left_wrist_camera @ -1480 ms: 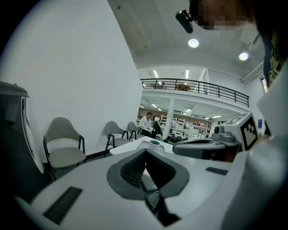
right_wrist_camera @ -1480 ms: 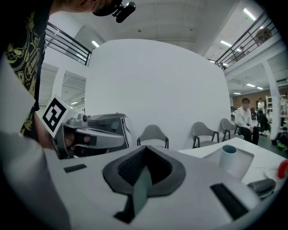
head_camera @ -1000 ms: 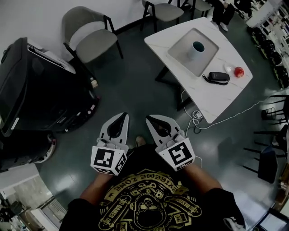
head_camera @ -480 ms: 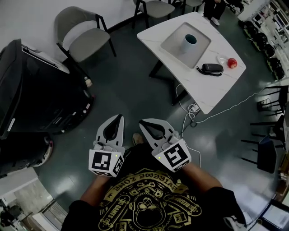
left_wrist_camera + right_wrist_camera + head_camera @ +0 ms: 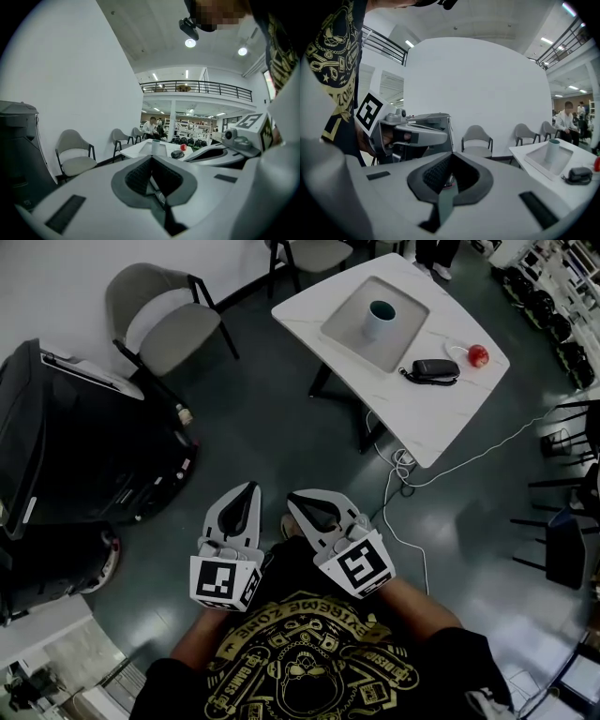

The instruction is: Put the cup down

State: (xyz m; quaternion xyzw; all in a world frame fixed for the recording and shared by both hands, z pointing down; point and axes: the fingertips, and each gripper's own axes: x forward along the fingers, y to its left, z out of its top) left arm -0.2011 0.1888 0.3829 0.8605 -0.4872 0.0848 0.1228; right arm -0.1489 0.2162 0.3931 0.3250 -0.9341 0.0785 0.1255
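Plainly, left gripper (image 5: 252,487), right gripper (image 5: 292,495), fingers (image 5: 135,176) together, empty

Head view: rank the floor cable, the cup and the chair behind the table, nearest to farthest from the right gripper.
From the right gripper:
1. The cable, on the floor to its right, by the table leg.
2. The cup, upright in the tray on the table.
3. The chair, beyond the table at the top edge.

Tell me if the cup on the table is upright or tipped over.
Upright: the cup stands on its base in the tray, mouth facing up.
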